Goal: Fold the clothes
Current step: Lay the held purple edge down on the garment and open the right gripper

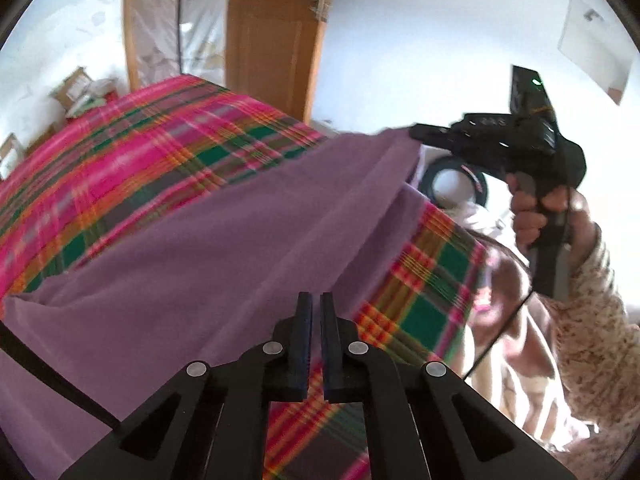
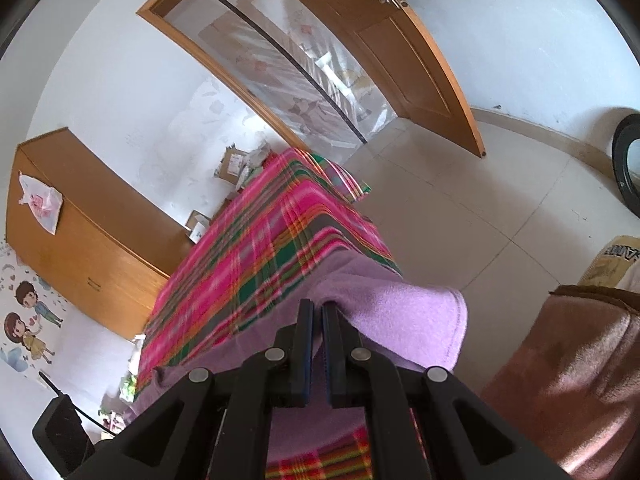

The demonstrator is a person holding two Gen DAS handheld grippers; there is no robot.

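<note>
Two black two-finger tools hold one soft lilac fleece garment [image 1: 224, 240] over a bed covered with a bright pink, green and orange plaid blanket [image 1: 132, 152]. The left tool [image 1: 316, 312] has its jaws nearly together at the near edge of the cloth; the fabric runs right up to the tips, but whether a fold is pinched there cannot be told from the left wrist view. The right tool [image 2: 318, 320] is clamped narrowly on a corner of the same garment, and a hemmed flap hangs over to its right side. Seen from the left wrist, the right tool [image 1: 418, 133] is raised at the far right, held by a person's hand [image 1: 560, 216] in a speckled knit sleeve, with the cloth drawn up to it in a taut ridge.

The garment's long edge stretches between the two tools, running from low and near at the left tool up and away to the right tool. The rest of the cloth drapes leftward across the blanket. By my judgement, the next fold depends on carrying this stretched edge over the spread part lying to the left, keeping both ends level.
</note>
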